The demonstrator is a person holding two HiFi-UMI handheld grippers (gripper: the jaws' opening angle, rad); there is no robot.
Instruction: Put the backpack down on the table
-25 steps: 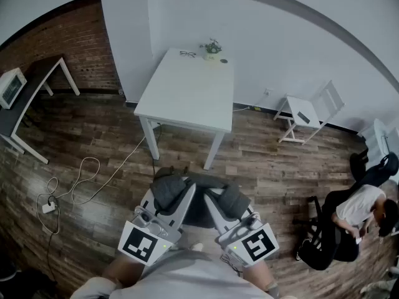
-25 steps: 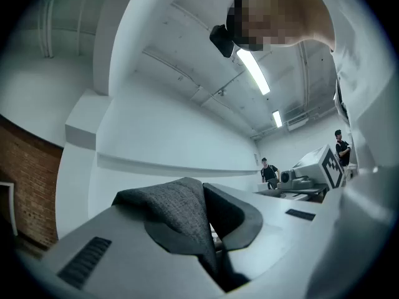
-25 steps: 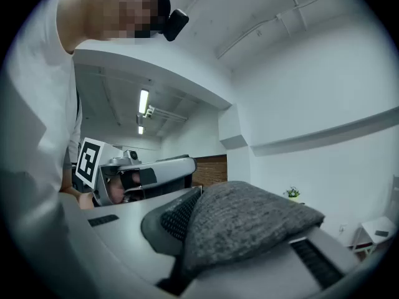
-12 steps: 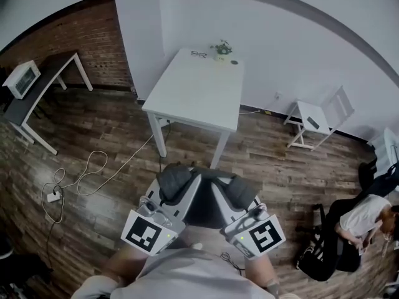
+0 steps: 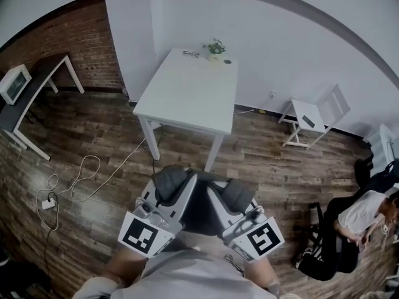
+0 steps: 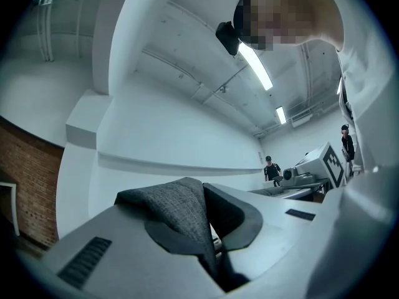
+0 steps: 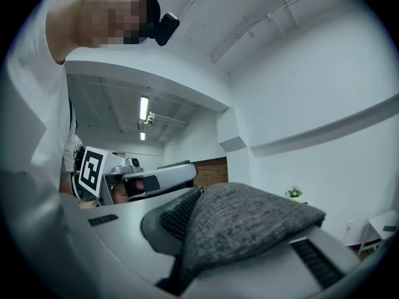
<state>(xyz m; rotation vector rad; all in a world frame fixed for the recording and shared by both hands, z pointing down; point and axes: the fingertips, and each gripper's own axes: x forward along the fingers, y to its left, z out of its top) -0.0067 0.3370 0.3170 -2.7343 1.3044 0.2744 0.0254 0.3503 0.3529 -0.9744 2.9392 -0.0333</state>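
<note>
A dark grey backpack [image 5: 199, 207] hangs between my two grippers in front of the person's body, above the wooden floor. My left gripper [image 5: 176, 185] is shut on one grey fabric shoulder strap [image 6: 181, 213], which bulges up between its jaws. My right gripper [image 5: 225, 193] is shut on the other padded strap [image 7: 243, 226]. The white table [image 5: 190, 92] stands ahead, a short way beyond the backpack, with its near edge and legs facing me.
A small potted plant [image 5: 214, 47], glasses [image 5: 189, 53] and a small round object sit at the table's far end by the white wall. A white folding chair [image 5: 312, 114] stands to the right, a seated person [image 5: 361, 213] at far right, a dark desk [image 5: 31, 89] left, cables [image 5: 75, 182] on the floor.
The view swayed right and then back left, and both grippers with the backpack shifted slightly toward the table. Both stay shut on the straps.
</note>
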